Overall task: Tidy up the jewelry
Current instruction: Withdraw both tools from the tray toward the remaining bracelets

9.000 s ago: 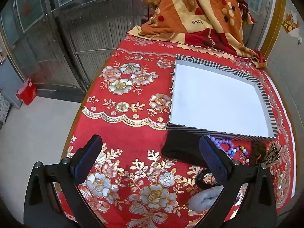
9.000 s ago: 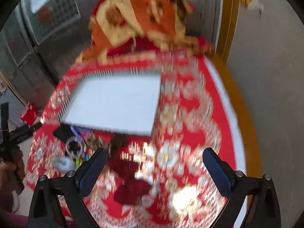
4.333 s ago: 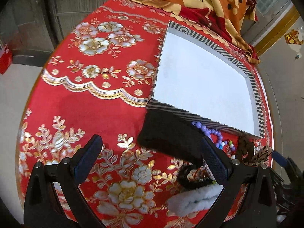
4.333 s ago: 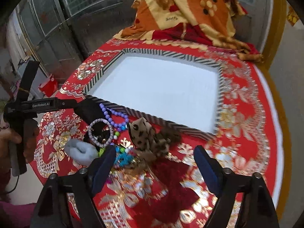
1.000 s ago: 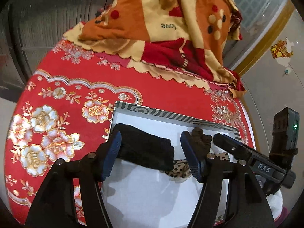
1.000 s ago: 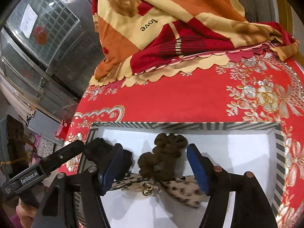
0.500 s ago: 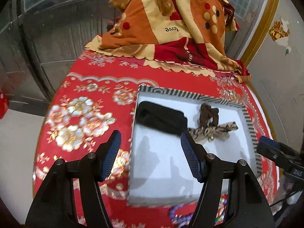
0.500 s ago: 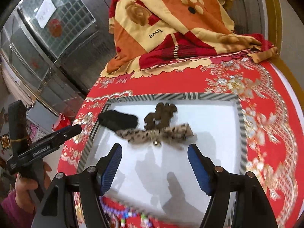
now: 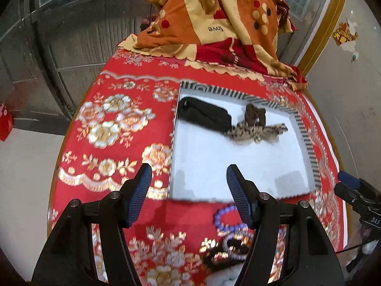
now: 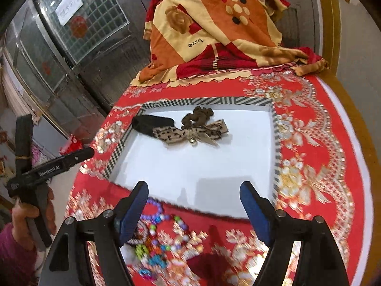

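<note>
A shallow white tray point(image 9: 304, 128) point(image 10: 275, 128) with a black-and-white striped rim lies on the red floral cloth. At its far end lie a black fabric piece point(image 9: 204, 115) point(image 10: 152, 122), a brown scrunchie point(image 9: 254, 113) point(image 10: 197, 115) and a leopard-print bow point(image 9: 254, 132) point(image 10: 190, 133). Purple beads point(image 9: 226, 217) point(image 10: 152, 211), a dark bead bracelet point(image 9: 235, 244) and colourful beads point(image 10: 154, 250) rest on the cloth in front of the tray. My left gripper point(image 9: 189, 191) hangs open over the tray's near edge, holding nothing. My right gripper point(image 10: 194, 211) is over the same edge, its jaws opening and empty.
A folded orange, cream and red blanket point(image 9: 221, 21) point(image 10: 214, 31) is heaped at the table's far end. Metal doors and a glass-block wall stand behind. A dark red fabric piece point(image 10: 214, 268) lies at the near edge. A hand holds the left gripper's handle point(image 10: 31, 205).
Both grippers have pulled back from the tray's far end toward its near edge, leaving the black piece, scrunchie and bow lying in the tray. The loose beads have come into view below.
</note>
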The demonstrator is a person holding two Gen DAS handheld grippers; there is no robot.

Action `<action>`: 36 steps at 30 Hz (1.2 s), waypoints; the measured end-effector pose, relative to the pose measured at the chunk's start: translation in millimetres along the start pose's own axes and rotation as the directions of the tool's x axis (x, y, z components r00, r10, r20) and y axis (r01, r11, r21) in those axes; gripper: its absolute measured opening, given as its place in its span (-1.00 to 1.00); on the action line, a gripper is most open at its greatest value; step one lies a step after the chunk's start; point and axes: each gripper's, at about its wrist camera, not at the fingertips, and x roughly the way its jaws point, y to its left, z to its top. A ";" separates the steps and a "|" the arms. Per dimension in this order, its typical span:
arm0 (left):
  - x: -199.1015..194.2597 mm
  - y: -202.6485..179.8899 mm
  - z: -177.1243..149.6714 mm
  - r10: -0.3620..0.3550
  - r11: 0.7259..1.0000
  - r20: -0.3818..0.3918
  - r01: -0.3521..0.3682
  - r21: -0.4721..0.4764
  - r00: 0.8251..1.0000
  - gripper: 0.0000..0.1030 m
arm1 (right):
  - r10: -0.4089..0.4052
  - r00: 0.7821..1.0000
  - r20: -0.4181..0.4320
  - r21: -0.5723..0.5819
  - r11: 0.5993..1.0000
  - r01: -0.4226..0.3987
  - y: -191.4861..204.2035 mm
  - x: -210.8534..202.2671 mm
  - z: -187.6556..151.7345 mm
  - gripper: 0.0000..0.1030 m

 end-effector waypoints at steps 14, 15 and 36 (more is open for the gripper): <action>-22.0 4.6 -44.7 0.106 0.994 -0.015 -0.106 -0.005 0.994 0.27 | -0.063 0.997 -0.035 -0.034 0.997 0.062 15.8 -25.3 -53.0 0.49; -24.1 4.9 -46.3 0.120 0.993 -0.011 -0.120 -0.003 0.993 0.27 | -0.065 0.997 -0.034 -0.036 0.997 0.064 16.6 -27.3 -55.4 0.49; -43.3 -17.4 -109.6 -0.061 0.991 -0.128 0.076 0.111 0.990 0.27 | -0.135 0.985 -0.107 -0.082 0.989 0.126 7.2 -45.5 -112.0 0.49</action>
